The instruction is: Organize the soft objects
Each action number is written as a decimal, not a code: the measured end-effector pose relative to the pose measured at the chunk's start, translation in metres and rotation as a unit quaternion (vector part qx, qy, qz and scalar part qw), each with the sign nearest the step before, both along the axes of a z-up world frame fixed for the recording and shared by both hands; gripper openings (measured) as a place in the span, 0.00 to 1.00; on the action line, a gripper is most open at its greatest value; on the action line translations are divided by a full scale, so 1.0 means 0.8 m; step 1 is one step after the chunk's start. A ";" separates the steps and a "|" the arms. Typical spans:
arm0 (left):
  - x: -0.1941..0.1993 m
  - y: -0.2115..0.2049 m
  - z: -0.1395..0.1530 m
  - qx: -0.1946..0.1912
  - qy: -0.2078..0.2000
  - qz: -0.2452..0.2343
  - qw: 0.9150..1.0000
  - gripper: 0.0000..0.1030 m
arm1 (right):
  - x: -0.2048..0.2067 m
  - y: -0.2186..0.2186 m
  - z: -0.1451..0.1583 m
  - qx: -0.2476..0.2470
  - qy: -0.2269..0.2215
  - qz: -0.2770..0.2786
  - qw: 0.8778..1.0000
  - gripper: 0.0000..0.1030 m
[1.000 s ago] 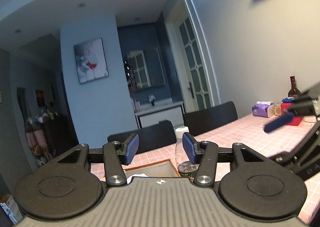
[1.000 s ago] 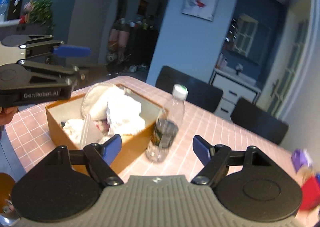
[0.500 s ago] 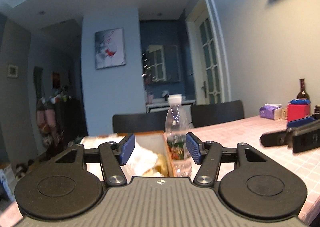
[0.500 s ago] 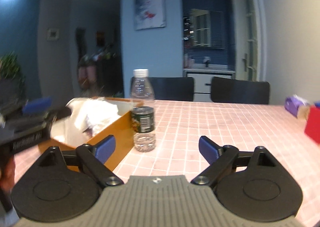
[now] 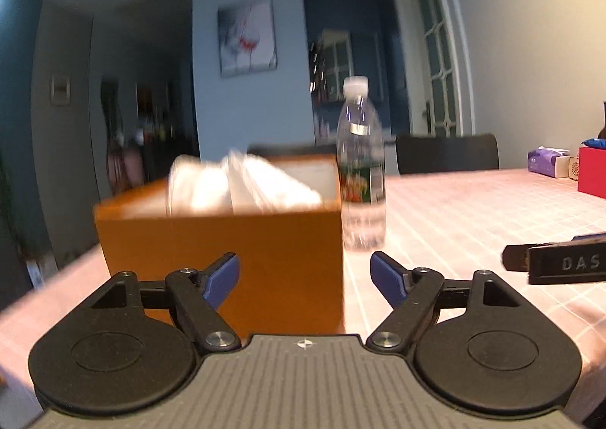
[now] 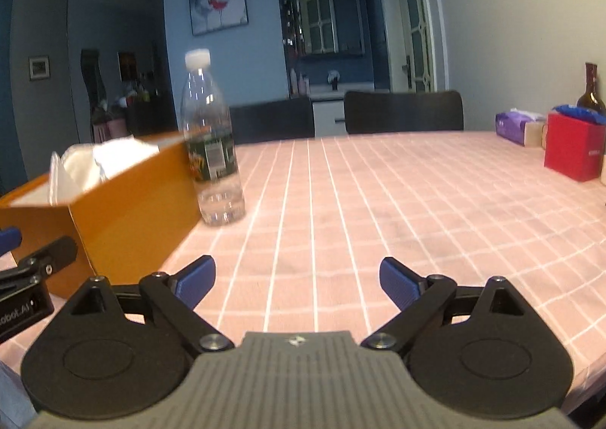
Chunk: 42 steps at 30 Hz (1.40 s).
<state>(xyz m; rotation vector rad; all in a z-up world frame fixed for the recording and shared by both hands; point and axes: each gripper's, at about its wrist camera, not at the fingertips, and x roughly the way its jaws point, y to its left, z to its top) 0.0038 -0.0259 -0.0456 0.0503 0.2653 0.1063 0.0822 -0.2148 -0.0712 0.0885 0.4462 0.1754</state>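
An orange box (image 5: 227, 239) stands on the pink checked table (image 6: 378, 202), with white soft items (image 5: 246, 183) sticking out of its top. The box also shows in the right wrist view (image 6: 125, 209), with the white items (image 6: 94, 164) in it. My left gripper (image 5: 305, 277) is open and empty, low at the table, just in front of the box's near right corner. My right gripper (image 6: 297, 281) is open and empty, low over bare table to the right of the box. Each gripper shows at the edge of the other's view.
A clear water bottle (image 5: 361, 171) stands against the box's far right side, also in the right wrist view (image 6: 212, 148). A red box (image 6: 572, 148), a purple tissue pack (image 6: 515, 126) and a dark bottle (image 6: 590, 88) stand at the far right. Two black chairs (image 6: 401, 111) are behind the table.
Both grippers have dropped from above the box to table height and pulled back toward the near edge. The left gripper's jaws have opened wider. The view now looks level across the table.
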 end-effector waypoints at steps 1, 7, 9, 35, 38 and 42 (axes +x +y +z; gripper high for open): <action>0.001 0.002 -0.002 -0.008 0.014 -0.003 1.000 0.90 | 0.002 0.001 -0.003 -0.001 0.004 -0.001 1.000 0.89; 0.004 0.011 -0.009 -0.023 0.046 0.003 0.999 0.90 | -0.006 0.000 -0.013 0.002 0.011 -0.005 1.000 0.89; 0.005 0.014 -0.009 -0.027 0.048 0.002 0.999 0.90 | -0.009 0.001 -0.012 -0.001 0.008 -0.005 1.000 0.90; -0.002 0.009 -0.016 -0.019 0.032 0.001 0.999 0.90 | -0.021 0.013 -0.005 -0.021 0.004 0.010 1.000 0.91; -0.002 0.008 -0.016 -0.019 0.032 0.002 0.999 0.90 | -0.020 0.013 -0.005 -0.021 0.007 0.009 1.000 0.91; -0.001 0.008 -0.017 -0.020 0.034 0.003 0.999 0.90 | -0.019 0.012 -0.006 -0.021 0.008 0.007 1.000 0.91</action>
